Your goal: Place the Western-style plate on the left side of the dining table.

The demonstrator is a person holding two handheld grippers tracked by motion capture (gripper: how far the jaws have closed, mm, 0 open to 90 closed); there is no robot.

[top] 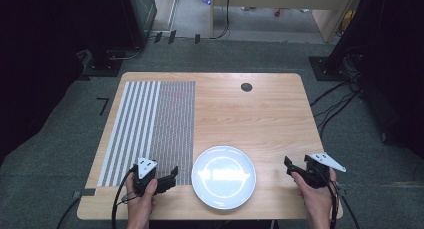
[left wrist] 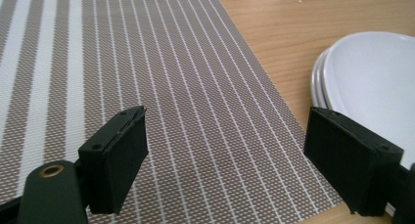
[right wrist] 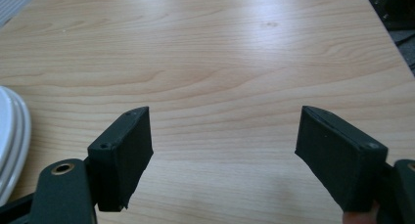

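Note:
A stack of white plates (top: 223, 176) sits near the table's front edge, between my two grippers. My left gripper (top: 170, 178) rests open over the front right corner of a striped placemat (top: 150, 129), just left of the plates. In the left gripper view its jaws stand wide apart above the placemat (left wrist: 171, 87), with the plates (left wrist: 372, 82) at the right. My right gripper (top: 290, 165) is open over bare wood to the right of the plates. The right gripper view has the plates' rims (right wrist: 12, 136) at the left edge.
The wooden table (top: 250, 114) has a round dark cable port (top: 246, 87) near its far edge. Grey carpet surrounds the table, with black stands and cables at the back left and at the right.

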